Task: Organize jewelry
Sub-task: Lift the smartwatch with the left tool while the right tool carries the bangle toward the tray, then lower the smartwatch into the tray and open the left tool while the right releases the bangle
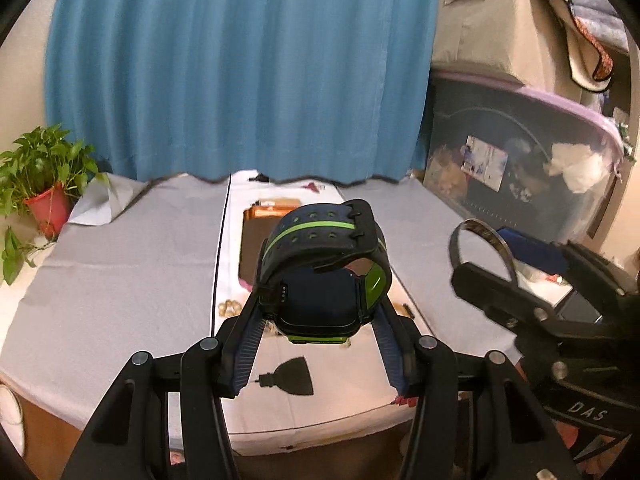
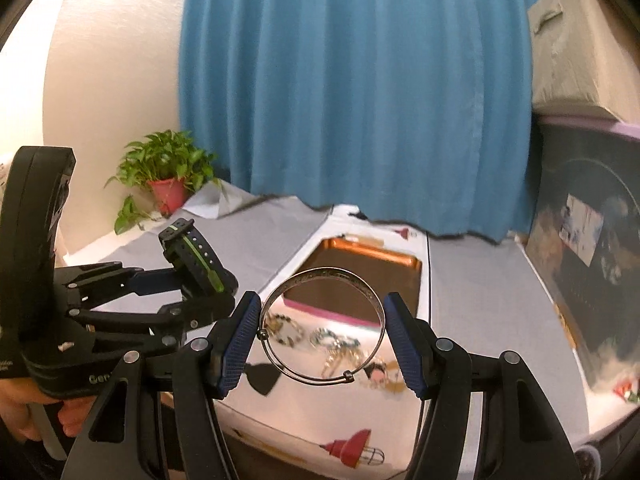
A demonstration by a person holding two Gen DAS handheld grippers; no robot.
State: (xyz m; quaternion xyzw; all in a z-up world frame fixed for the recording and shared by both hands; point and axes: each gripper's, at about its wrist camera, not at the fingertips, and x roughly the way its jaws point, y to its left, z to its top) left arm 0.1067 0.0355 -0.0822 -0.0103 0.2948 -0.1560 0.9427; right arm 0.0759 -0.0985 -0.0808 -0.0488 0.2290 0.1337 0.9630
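My left gripper [image 1: 320,300] is shut on a black and green smartwatch [image 1: 324,272], held above the white cloth; the watch also shows in the right wrist view [image 2: 196,260]. My right gripper [image 2: 324,316] is shut on a thin silver bangle [image 2: 324,324], held above the table; the bangle also shows in the left wrist view [image 1: 484,244]. An orange-rimmed tray [image 2: 360,280] with a dark inside lies on the white cloth ahead, also in the left wrist view [image 1: 256,240]. Several loose beaded and chain pieces [image 2: 328,344] lie on the cloth before the tray.
A grey cloth [image 1: 120,272] covers the table on both sides of the white strip. A potted plant [image 1: 44,184] stands at the far left. A blue curtain [image 1: 240,68] hangs behind. A dark storage bin [image 1: 520,168] with a box on top stands at the right.
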